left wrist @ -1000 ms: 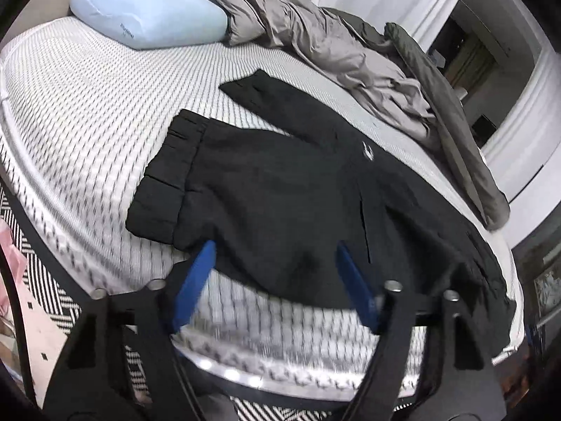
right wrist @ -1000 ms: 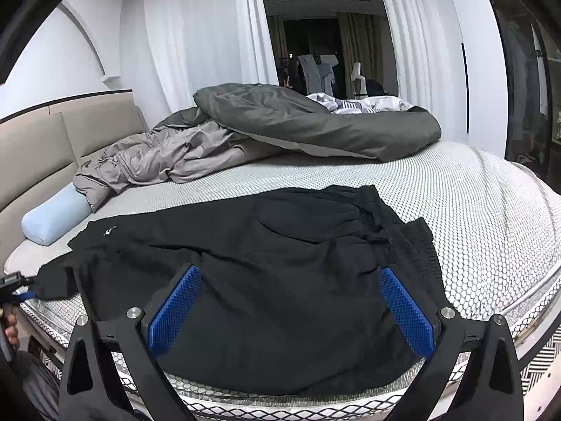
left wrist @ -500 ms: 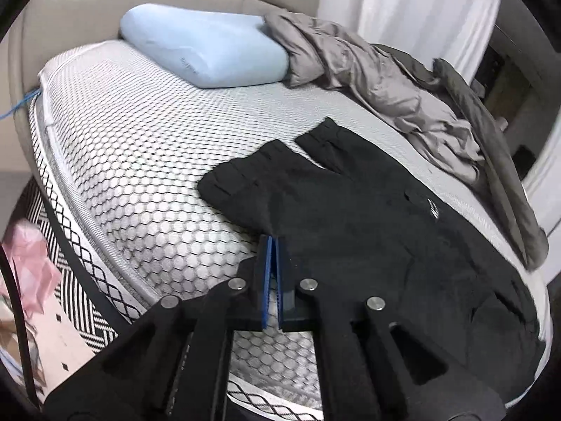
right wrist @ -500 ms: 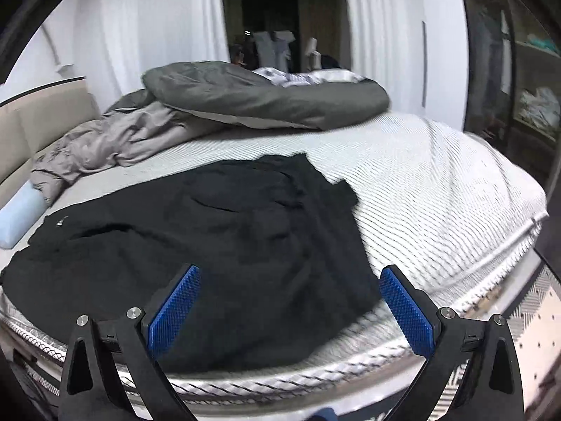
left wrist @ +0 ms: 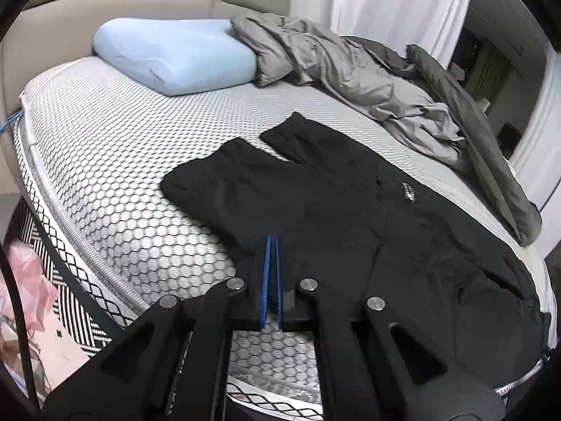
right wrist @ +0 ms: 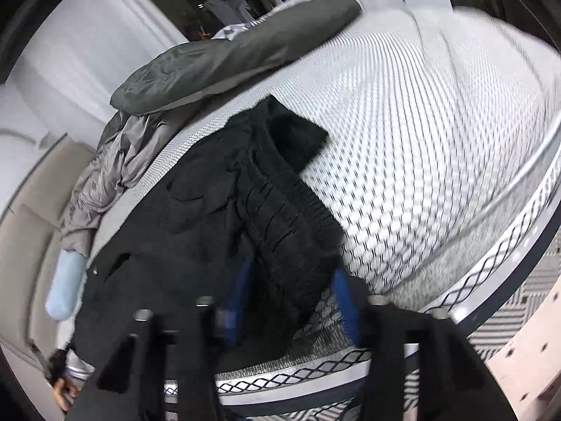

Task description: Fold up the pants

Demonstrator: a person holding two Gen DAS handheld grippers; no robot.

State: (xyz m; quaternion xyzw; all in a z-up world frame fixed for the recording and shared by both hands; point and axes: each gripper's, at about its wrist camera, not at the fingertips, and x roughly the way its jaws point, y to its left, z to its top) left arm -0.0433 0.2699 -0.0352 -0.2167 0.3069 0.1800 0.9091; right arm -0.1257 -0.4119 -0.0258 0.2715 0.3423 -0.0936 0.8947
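Black pants (left wrist: pixel 350 217) lie spread across the near half of the bed, both leg ends pointing toward the pillow. My left gripper (left wrist: pixel 271 245) is shut, its blue pads pinched on the near edge of the front pant leg. In the right wrist view the pants (right wrist: pixel 217 210) run away to the left, with the ribbed waistband (right wrist: pixel 291 210) nearest. My right gripper (right wrist: pixel 291 280) is open, its blue pads on either side of the waistband's near corner. That view is tilted and blurred.
A light blue pillow (left wrist: pixel 175 59) lies by the beige headboard. A grey sheet (left wrist: pixel 350 77) and dark green duvet (left wrist: pixel 473 133) are bunched along the far side. The mesh mattress edge (left wrist: pixel 105 280) runs just below my left gripper. A patterned floor (right wrist: pixel 519 308) lies below.
My left gripper shut on the pant leg's near edge and stayed there. My right gripper swung right, tilted, and moved in around the waistband, its jaws narrower than before.
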